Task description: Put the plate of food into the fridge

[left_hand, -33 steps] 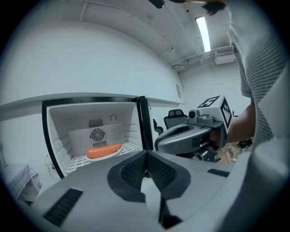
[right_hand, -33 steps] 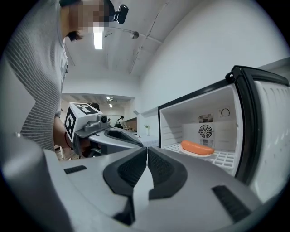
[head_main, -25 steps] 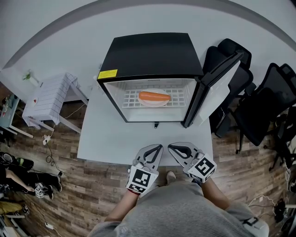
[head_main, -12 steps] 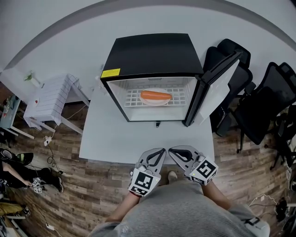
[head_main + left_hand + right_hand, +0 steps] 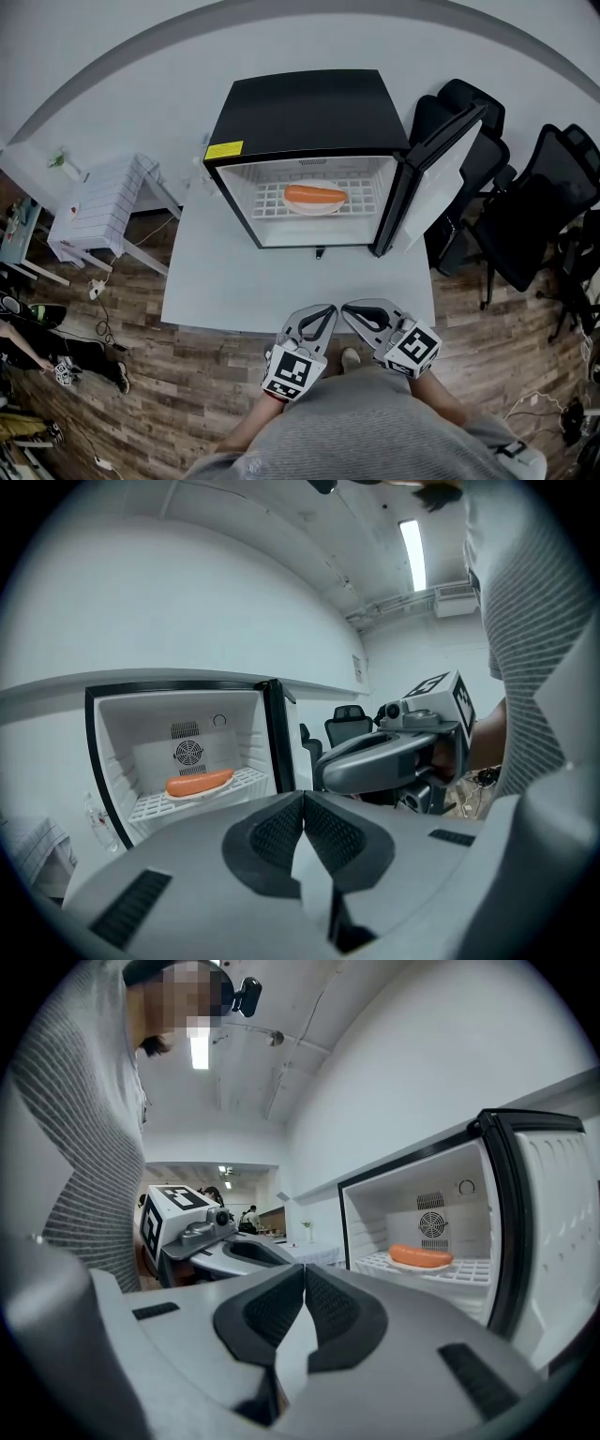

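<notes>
In the fridge [image 5: 309, 108], the sausage [image 5: 314, 195] lies side-to-side; left gripper [image 5: 323, 313], right gripper [image 5: 353, 312] closed, empty.

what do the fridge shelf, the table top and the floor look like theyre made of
Fridge shelf: white wire rack, probably coated metal, though plastic is possible; an open grid of thin bars shows.
Table top: smooth matte pale grey, likely laminate or painted board; no grain or seams.
Floor: brown wood-look planks, wood or vinyl; plank joints and grain streaks show.
</notes>
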